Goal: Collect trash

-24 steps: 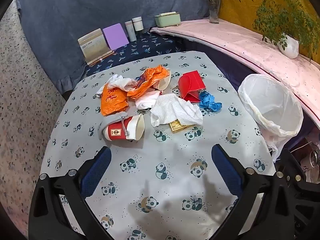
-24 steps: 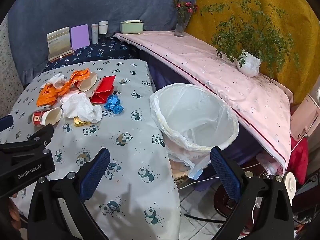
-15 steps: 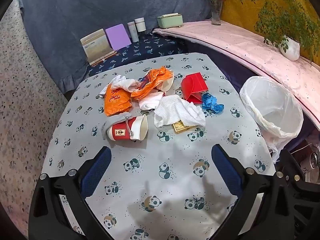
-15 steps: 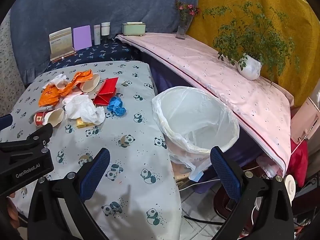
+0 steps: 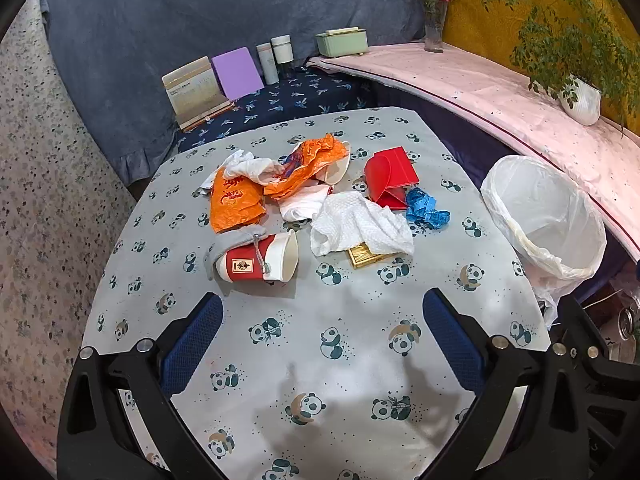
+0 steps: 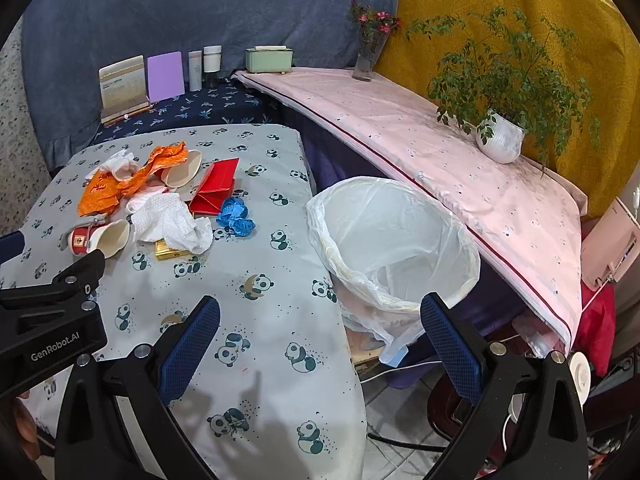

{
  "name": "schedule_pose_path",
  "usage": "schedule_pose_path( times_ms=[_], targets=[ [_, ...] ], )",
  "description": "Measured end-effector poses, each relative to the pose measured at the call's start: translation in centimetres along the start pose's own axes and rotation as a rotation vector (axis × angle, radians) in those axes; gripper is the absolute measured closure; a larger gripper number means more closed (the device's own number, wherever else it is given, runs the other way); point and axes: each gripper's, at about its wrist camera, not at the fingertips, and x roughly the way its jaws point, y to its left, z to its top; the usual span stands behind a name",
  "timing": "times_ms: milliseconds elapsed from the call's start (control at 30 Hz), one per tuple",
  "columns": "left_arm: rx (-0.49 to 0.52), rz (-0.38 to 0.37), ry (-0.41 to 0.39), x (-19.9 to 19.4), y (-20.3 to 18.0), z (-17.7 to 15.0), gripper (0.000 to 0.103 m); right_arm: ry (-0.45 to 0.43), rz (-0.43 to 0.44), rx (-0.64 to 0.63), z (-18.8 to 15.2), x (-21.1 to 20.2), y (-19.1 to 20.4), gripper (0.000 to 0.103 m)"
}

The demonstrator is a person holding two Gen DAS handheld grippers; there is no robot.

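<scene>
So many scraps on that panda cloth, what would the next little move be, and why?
Probably ease the left gripper forward to the tipped red paper cup. Both grippers are open and empty, that cup lies nearest, and the lined bin waits empty beside the table.

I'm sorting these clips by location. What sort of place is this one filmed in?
Probably a room in a home, staged for tidying: a table with a panda-print cloth strewn with litter, a lined waste bin beside it, and a cloth-draped shelf with a potted plant and a vase of flowers.
</scene>
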Motion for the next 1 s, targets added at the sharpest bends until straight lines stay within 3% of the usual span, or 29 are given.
schedule_pose_path(
  times_ms=[1000],
  targets=[
    [-0.023,-0.036,-0.01,-1.0,0.4,-0.2,0.008,-0.014,-0.052,-0.001,-0.1,-1.5,0.3,0.007]
  ],
)
